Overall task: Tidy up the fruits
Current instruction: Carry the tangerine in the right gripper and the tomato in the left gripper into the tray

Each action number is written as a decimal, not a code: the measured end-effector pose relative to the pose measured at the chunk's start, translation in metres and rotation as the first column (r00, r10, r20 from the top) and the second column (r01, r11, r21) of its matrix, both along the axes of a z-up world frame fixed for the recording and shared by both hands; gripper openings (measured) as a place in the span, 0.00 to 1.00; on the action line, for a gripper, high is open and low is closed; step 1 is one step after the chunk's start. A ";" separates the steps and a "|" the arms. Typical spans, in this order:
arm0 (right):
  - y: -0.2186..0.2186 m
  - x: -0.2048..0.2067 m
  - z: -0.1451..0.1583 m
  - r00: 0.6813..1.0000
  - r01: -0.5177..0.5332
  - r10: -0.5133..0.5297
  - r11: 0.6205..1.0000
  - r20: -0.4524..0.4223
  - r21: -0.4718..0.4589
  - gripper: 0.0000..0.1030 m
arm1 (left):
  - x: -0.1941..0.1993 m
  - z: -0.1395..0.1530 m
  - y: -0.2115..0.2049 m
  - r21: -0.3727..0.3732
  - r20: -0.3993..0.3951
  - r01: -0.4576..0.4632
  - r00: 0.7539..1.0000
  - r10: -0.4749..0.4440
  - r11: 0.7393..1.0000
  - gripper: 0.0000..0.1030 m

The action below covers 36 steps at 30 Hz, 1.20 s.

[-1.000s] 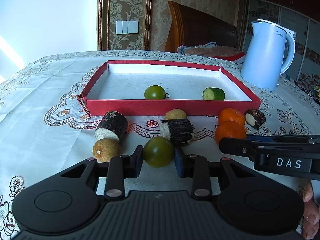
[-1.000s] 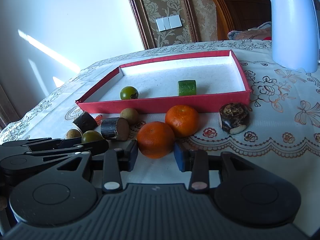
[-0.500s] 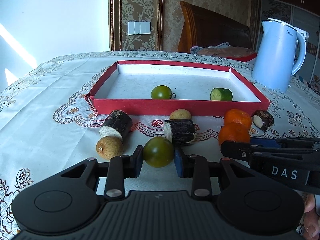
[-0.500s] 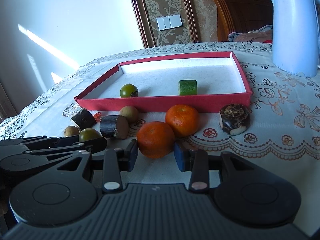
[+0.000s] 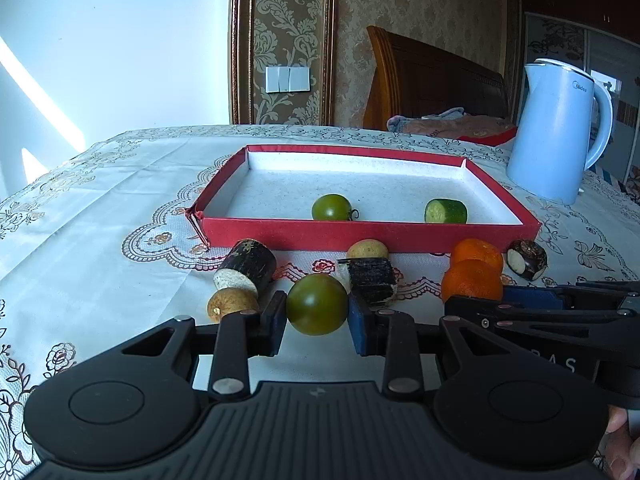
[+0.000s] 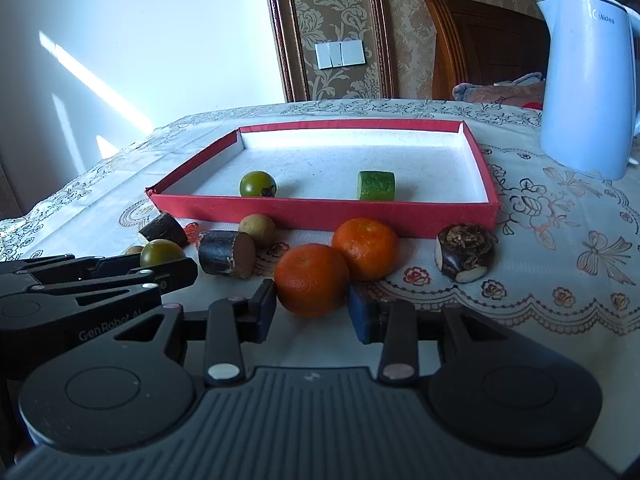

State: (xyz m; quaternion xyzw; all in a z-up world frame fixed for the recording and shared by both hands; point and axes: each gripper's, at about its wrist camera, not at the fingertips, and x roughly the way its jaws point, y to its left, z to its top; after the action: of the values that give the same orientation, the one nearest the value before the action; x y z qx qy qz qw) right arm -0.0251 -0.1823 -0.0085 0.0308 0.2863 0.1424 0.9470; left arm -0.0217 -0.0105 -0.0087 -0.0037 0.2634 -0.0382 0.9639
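Red-walled shallow tray (image 5: 368,235) sits mid-table on white embroidered tablecloth (image 5: 100,208); inside it, one green tomato (image 5: 332,207) at left-centre and a cucumber chunk (image 5: 445,211) to its right, well apart, both near the front wall.

Left gripper (image 5: 317,320): jaws clamped on a second green tomato (image 5: 317,304), both blue pads touching its sides, in front of the tray; can't tell if the tomato is lifted or resting on the cloth.

Right gripper (image 6: 311,310): jaws closed around near orange (image 6: 311,279), pads against its sides. Second orange (image 6: 366,249) just behind it, touching or nearly touching, close to the tray's front wall.

Loose items in the row before the tray, from the left wrist view:
- round tan fruit (image 5: 231,304), far left, just beside the left pad
- dark-skinned cylinder, pale cut face (image 5: 245,272), behind the tan fruit
- small yellowish round fruit (image 5: 367,249) against the tray wall
- black-skinned chunk (image 5: 370,280) just right of the held tomato, in front of the yellowish fruit
- dark knobbly piece with white flesh (image 5: 527,259), far right, beyond the oranges

Pale blue kettle (image 5: 560,136) upright on the cloth, right of the tray, apart from it. Wooden chair back (image 5: 432,80) behind the table, bundled cloth (image 5: 448,122) at its base. Part of a person's fingers (image 5: 618,440) at the lower right edge of the left wrist view.
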 end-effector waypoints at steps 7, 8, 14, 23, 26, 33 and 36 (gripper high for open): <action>0.005 -0.009 0.005 0.998 0.003 0.000 0.999 0.056 -0.041 0.36 | -0.002 0.003 0.006 -0.032 0.017 -0.009 1.000 0.009 0.999 0.31; 0.005 -0.009 0.006 0.998 0.001 0.002 0.999 0.058 -0.043 0.36 | -0.002 0.003 0.006 -0.033 0.017 -0.007 1.000 0.007 0.999 0.31; 0.006 -0.011 0.009 0.997 -0.011 0.015 0.999 0.072 -0.051 0.36 | -0.001 0.008 0.006 -0.032 0.025 0.004 1.000 -0.003 0.999 0.31; 0.007 -0.004 0.021 0.994 -0.026 0.032 0.997 0.102 -0.066 0.36 | 0.016 0.021 0.009 -0.022 0.050 -0.025 0.998 0.026 0.999 0.31; 0.008 0.005 0.033 0.992 -0.032 0.040 0.997 0.118 -0.071 0.36 | 0.025 0.029 0.011 -0.025 0.066 -0.030 0.997 0.032 0.999 0.31; 0.014 0.039 0.049 0.993 -0.039 0.046 0.997 0.109 -0.067 0.36 | 0.066 0.044 0.017 -0.014 0.076 -0.055 0.996 0.056 0.998 0.31; 0.014 0.058 0.047 0.996 -0.034 0.039 0.998 0.075 -0.058 0.36 | 0.086 0.044 0.021 -0.016 0.055 -0.053 0.997 0.054 0.998 0.31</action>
State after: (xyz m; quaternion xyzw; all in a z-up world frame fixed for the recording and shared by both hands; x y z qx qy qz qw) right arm 0.0328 -0.1679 0.0385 -0.0068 0.2546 0.1526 0.9549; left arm 0.0640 0.0103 0.0352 -0.0164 0.2361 -0.0144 0.9715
